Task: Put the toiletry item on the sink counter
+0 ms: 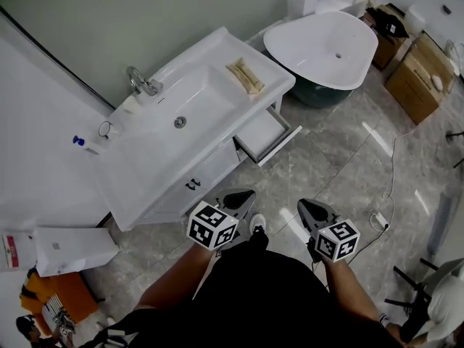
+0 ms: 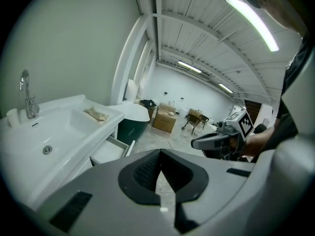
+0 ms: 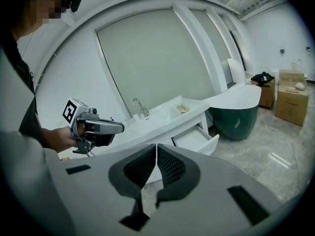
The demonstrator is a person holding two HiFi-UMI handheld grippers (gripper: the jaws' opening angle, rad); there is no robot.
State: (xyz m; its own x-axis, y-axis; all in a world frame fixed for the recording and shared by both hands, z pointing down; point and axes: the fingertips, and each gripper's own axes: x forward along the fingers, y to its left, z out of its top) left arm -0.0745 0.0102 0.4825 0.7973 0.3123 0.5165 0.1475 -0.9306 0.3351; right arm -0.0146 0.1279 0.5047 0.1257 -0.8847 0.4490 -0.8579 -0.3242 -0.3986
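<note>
A tan toiletry item [image 1: 245,75] lies on the right end of the white sink counter [image 1: 148,187], beside the basin; it also shows in the left gripper view [image 2: 96,114] and the right gripper view [image 3: 183,109]. My left gripper [image 1: 243,194] and right gripper [image 1: 305,206] hang side by side over the floor in front of the cabinet, apart from the counter. Both are shut with nothing between the jaws. The left gripper's [image 2: 160,152] jaws meet in a line, and so do the right gripper's [image 3: 156,146].
A drawer [image 1: 268,135] stands pulled out under the counter's right end. A chrome faucet [image 1: 143,83] and a small blue-capped item [image 1: 78,141] sit on the counter. A white bathtub [image 1: 322,49], cardboard boxes [image 1: 420,78] and a floor cable [image 1: 391,187] lie to the right.
</note>
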